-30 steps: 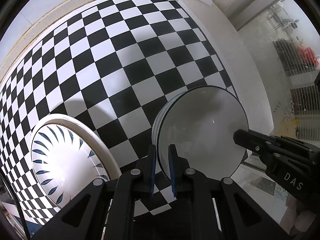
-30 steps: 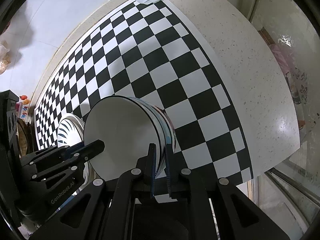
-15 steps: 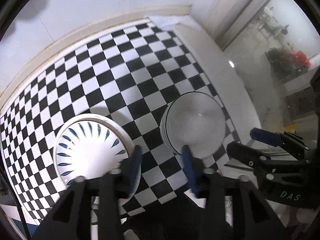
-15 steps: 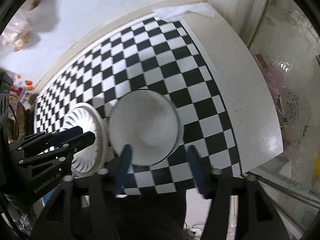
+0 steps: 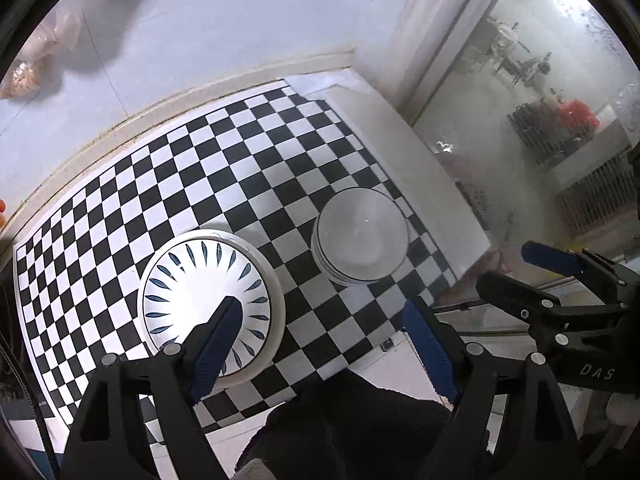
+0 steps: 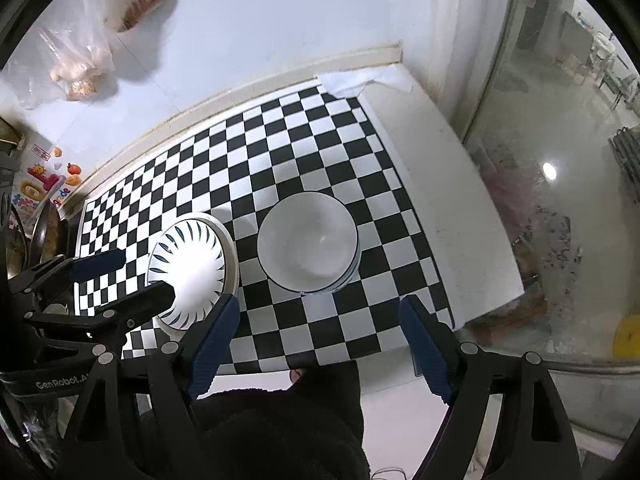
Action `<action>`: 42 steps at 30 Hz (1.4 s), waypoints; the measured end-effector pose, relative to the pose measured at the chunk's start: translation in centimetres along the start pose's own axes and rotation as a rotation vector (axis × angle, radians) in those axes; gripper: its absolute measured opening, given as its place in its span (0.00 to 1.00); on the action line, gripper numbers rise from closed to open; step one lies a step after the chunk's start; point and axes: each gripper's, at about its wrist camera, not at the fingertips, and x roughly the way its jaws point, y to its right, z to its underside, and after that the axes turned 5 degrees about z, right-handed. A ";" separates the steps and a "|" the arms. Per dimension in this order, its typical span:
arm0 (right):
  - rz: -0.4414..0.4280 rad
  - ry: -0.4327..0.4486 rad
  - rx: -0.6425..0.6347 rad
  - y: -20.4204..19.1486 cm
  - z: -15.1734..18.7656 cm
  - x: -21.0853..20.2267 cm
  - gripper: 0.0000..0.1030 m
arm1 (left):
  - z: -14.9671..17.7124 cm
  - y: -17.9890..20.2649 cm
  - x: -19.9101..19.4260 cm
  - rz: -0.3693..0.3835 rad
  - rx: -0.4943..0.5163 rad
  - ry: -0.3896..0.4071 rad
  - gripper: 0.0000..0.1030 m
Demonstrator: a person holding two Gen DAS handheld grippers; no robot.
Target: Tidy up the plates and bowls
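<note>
On the left, toward the near-left part of the checkered bench (image 5: 256, 168), the plates (image 5: 212, 300) sit as a short pile, a blue-petalled one on top of a wider cream rim. That pile looks settled, but the left tool (image 5: 320, 332) hangs right over its near side with jaws spread wide and empty, having just been opening; a careless dip would clip the top plate's rim and skid it off centre.

Further right, the stack of white bowls (image 5: 360, 236) stands near the mat's right edge, just beside the bare white strip of bench. The bowls seem nested slightly off-line, lower rims peeking out on the left. I judge this the weaker spot: a nudge toward the right could walk the stack onto the strip, and the bench's right edge drops off not far beyond.

The right tool (image 6: 320, 332) is likewise gaping and empty, its jaws just parted, nothing between them. The two tools hang close together, so they may knock.
</note>
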 end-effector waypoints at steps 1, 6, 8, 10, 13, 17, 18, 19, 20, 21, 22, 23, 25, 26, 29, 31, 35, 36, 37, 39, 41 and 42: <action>0.003 0.007 -0.001 0.0 0.3 -0.5 0.82 | 0.2 0.3 -0.4 0.004 0.006 0.002 0.80; 0.029 0.038 0.007 0.0 1.7 -2.9 0.83 | 1.0 1.1 -1.8 0.008 0.020 0.016 0.80; 0.031 0.044 0.011 0.0 2.1 -3.4 0.83 | 1.2 1.3 -2.4 0.006 0.023 0.027 0.80; 0.031 0.050 0.018 0.1 2.6 -4.0 0.83 | 1.5 1.6 -3.1 0.001 0.031 0.037 0.80; 0.029 0.055 0.025 0.1 3.0 -4.6 0.83 | 1.7 1.7 -3.8 0.002 0.035 0.044 0.80; 0.024 0.070 0.029 0.0 3.3 -5.4 0.83 | 1.6 1.9 -4.2 -0.003 0.040 0.056 0.80; 0.025 0.076 0.029 0.1 3.3 -5.6 0.83 | 1.6 1.9 -4.2 -0.003 0.041 0.055 0.80; 0.028 0.076 0.029 0.1 3.2 -5.5 0.83 | 1.5 1.9 -4.1 -0.001 0.039 0.054 0.80; 0.030 0.077 0.031 0.1 3.2 -5.6 0.83 | 1.4 1.9 -4.0 -0.001 0.038 0.052 0.80; 0.029 0.078 0.034 0.3 3.1 -5.5 0.83 | 1.3 1.9 -3.8 -0.001 0.037 0.050 0.80; 0.028 0.077 0.037 0.4 2.9 -5.4 0.83 | 1.2 1.8 -3.6 -0.002 0.036 0.047 0.80; 0.030 0.076 0.039 0.5 2.9 -5.3 0.83 | 1.0 1.7 -3.3 -0.003 0.033 0.045 0.80; 0.029 0.071 0.044 0.8 2.5 -4.7 0.83 | 0.6 1.4 -2.5 -0.009 0.032 0.039 0.80; 0.027 0.068 0.046 0.9 2.3 -4.6 0.83 | 0.4 1.3 -2.1 -0.013 0.030 0.032 0.80; 0.017 0.054 0.060 1.5 1.6 -3.1 0.84 | -0.5 0.7 -0.4 -0.009 0.006 0.009 0.80; 0.001 0.045 0.075 2.0 1.1 -1.9 0.84 | -1.3 0.1 0.9 0.003 -0.014 -0.007 0.80; -0.067 0.035 0.132 3.5 -0.4 1.8 0.85 | -3.4 -1.2 4.3 0.012 -0.062 -0.044 0.80; -0.084 0.027 0.151 4.0 -0.8 3.0 0.85 | -4.2 -1.8 5.6 0.011 -0.085 -0.061 0.80; -0.099 0.019 0.168 4.4 -1.2 4.2 0.85 | -4.6 -2.1 6.5 0.013 -0.098 -0.075 0.80; -0.119 -0.012 0.194 5.2 -1.8 7.0 0.85 | -5.7 -3.0 9.0 0.029 -0.137 -0.121 0.80; -0.142 -0.048 0.216 5.9 -2.2 10.0 0.85 | -6.8 -3.9 11.6 0.055 -0.167 -0.177 0.78; -0.158 -0.081 0.235 6.4 -2.4 12.0 0.85 | -7.3 -4.4 13.3 0.075 -0.189 -0.218 0.78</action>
